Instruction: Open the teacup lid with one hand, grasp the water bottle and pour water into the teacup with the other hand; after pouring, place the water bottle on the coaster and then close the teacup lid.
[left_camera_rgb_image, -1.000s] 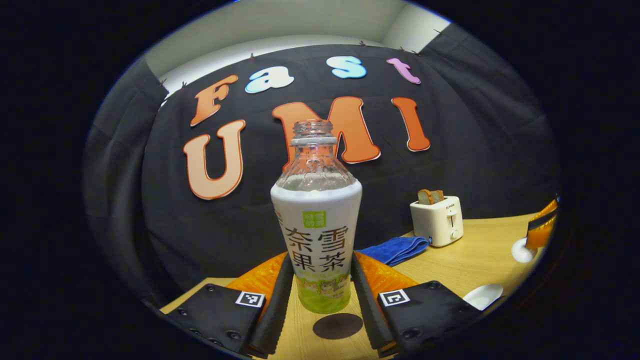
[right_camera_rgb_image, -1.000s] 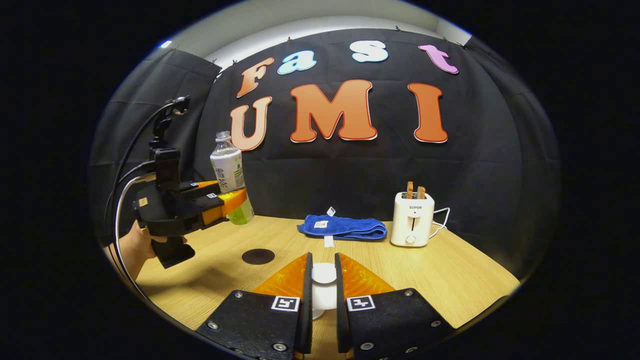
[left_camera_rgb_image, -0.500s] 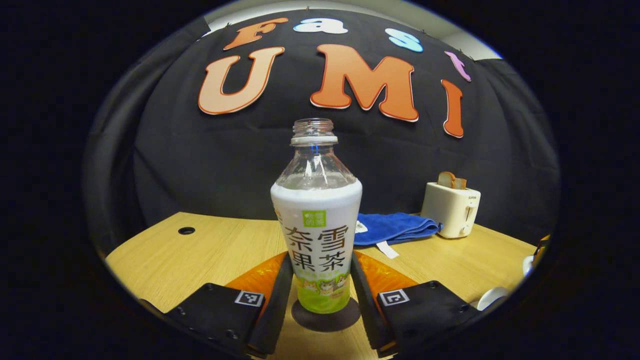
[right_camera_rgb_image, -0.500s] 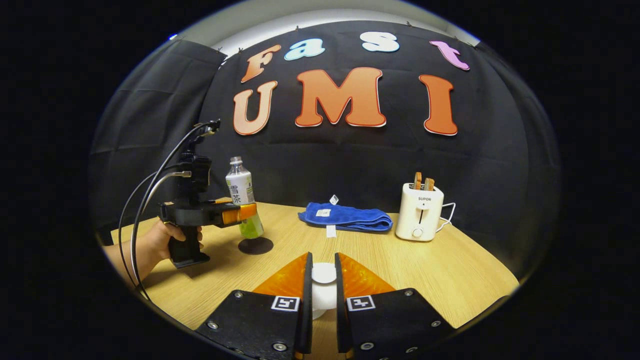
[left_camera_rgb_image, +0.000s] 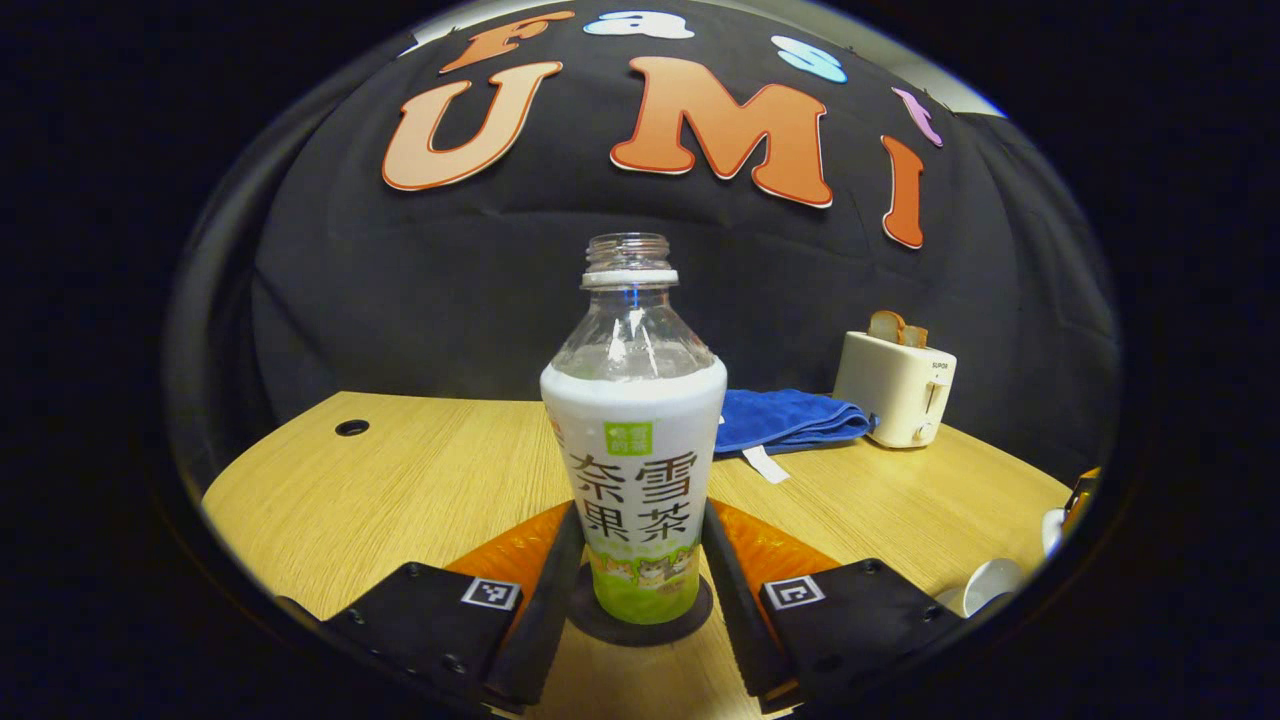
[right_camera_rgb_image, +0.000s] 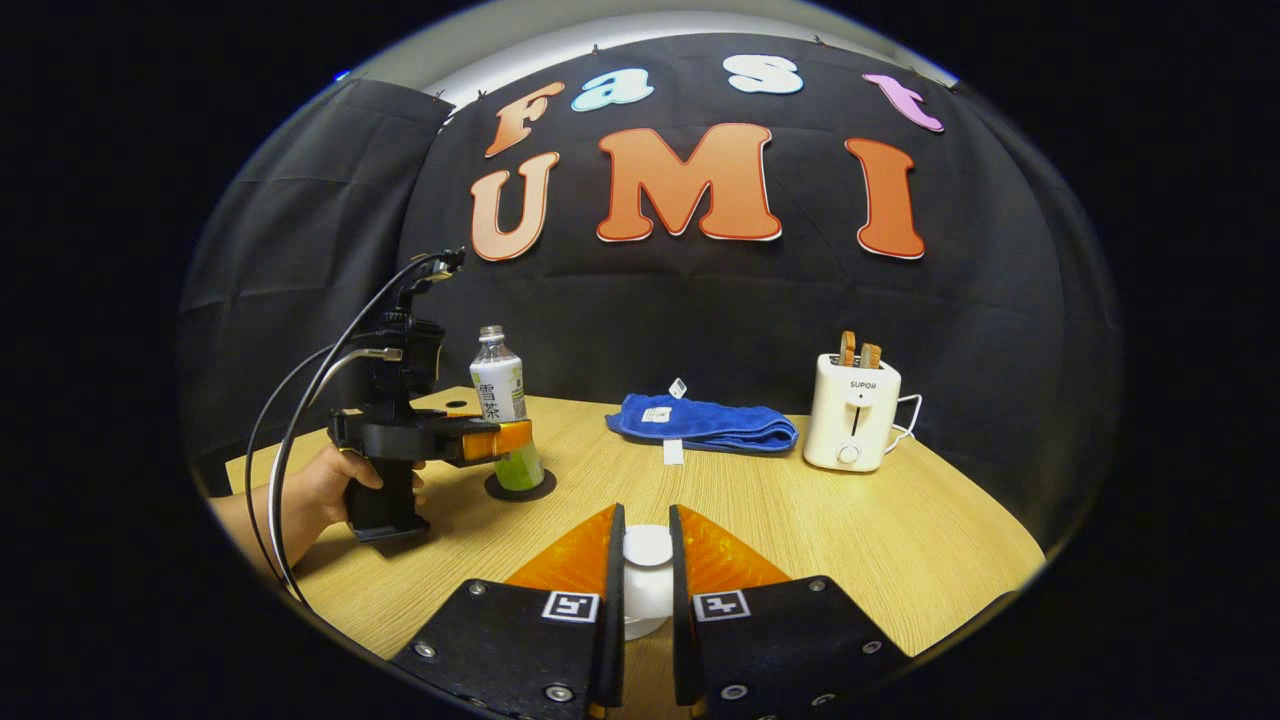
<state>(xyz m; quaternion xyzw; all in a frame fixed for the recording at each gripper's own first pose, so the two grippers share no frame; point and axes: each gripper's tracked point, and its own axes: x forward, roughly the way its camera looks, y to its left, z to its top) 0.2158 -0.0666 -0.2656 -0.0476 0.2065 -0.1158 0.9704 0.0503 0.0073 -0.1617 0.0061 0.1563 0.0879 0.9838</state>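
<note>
Toaster (right_camera_rgb_image: 852, 428) with 2 bread slices beside blue towel (right_camera_rgb_image: 702, 424) at back | wooden bench (right_camera_rgb_image: 800, 530) | bottle (left_camera_rgb_image: 634, 440) upright on coaster (left_camera_rgb_image: 640, 612), left claw (left_camera_rgb_image: 636, 590) clamping it | right claw (right_camera_rgb_image: 646, 590) gripping white lid (right_camera_rgb_image: 647, 546)

Left gripper view: the water bottle (left_camera_rgb_image: 634, 450) stands upright on the coaster (left_camera_rgb_image: 640, 615), between the two fingers of the left gripper (left_camera_rgb_image: 635, 610), on the surface (left_camera_rgb_image: 400, 480). Behind and to the right lie the folded towel (left_camera_rgb_image: 785, 420) and, farther right, the toaster (left_camera_rgb_image: 893, 388). Right gripper view: the teacup lid (right_camera_rgb_image: 647, 575) sits between the fingers of the right gripper (right_camera_rgb_image: 646, 610); bottle and coaster lie to the left, towel and toaster behind.
</note>
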